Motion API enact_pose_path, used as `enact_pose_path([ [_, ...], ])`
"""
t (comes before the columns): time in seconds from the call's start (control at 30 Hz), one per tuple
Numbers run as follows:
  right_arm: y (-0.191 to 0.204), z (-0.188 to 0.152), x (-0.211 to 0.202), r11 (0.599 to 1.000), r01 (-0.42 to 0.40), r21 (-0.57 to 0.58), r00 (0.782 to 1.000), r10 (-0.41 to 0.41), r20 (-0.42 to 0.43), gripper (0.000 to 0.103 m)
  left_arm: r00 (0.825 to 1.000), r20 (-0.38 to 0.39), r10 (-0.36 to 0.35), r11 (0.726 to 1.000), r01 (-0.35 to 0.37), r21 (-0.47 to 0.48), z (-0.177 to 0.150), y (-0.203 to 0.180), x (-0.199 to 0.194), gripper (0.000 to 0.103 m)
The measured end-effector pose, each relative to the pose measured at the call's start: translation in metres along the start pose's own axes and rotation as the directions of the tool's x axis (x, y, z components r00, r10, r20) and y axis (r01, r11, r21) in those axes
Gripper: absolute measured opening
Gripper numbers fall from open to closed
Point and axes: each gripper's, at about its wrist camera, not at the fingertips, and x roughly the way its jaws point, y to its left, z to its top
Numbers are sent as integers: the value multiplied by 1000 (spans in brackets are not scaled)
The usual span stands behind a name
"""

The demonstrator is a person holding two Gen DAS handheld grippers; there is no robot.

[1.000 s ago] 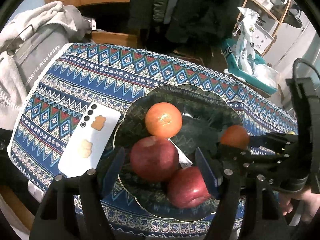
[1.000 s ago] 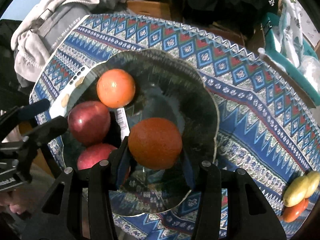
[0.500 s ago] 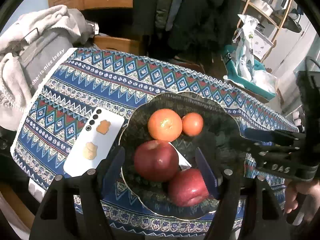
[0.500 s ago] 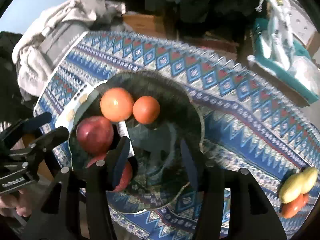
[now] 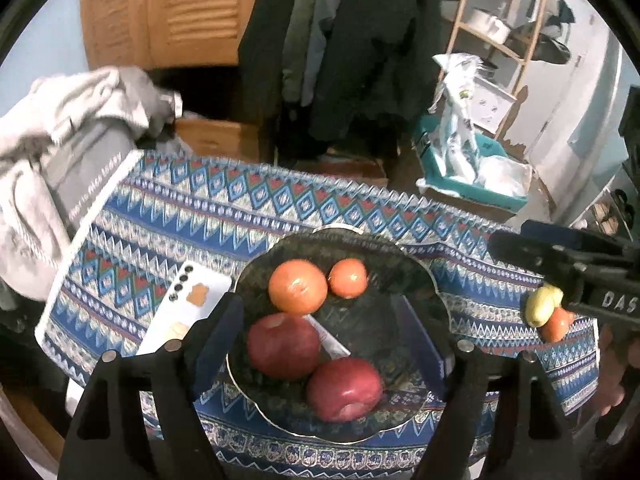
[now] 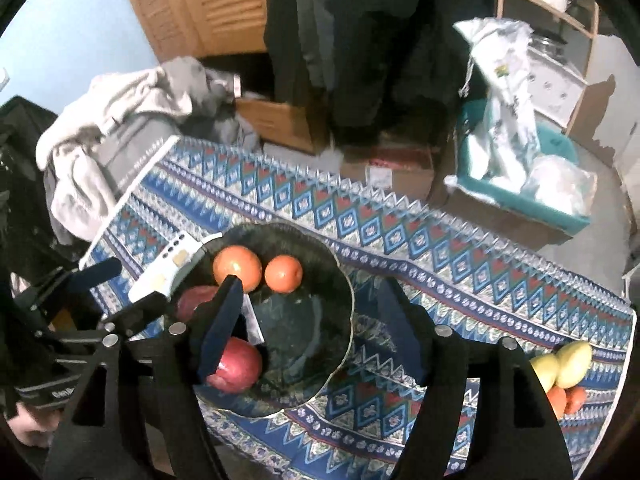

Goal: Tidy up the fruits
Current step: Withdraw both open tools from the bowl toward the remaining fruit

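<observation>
— Where are the loose fruits point(image 6: 566, 372) lying?
— At the cloth's right end, well apart from the bowl point(image 6: 344, 280) — nearer the right gripper point(image 6: 316, 320), which is hanging released; the left gripper point(image 5: 332, 336) is gaping empty too.

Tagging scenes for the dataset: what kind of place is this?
Most likely a lived-in room at home, not a lab. Coats hang behind a table with a patterned cloth, a pile of clothes sits beside it, and a wooden shelf holds household bits.
</observation>
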Motion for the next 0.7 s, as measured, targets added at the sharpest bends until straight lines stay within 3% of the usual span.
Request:
enact_pose_path([
  [0.1,-1,3,-20,1000,13,-2,999,-13,49,76,999,35,7,1000,-8,26,3,-9,-11,87],
  [0.27,-3,5,-55,1000,28,-3,991,-27,132,80,998,57,-32,999,30,32,10,-22,-26,87],
  [0.7,-22,-5,-106,997,71,14,969,-73,234,81,988,129,-87,990,72,117,21,-67,-58,90],
])
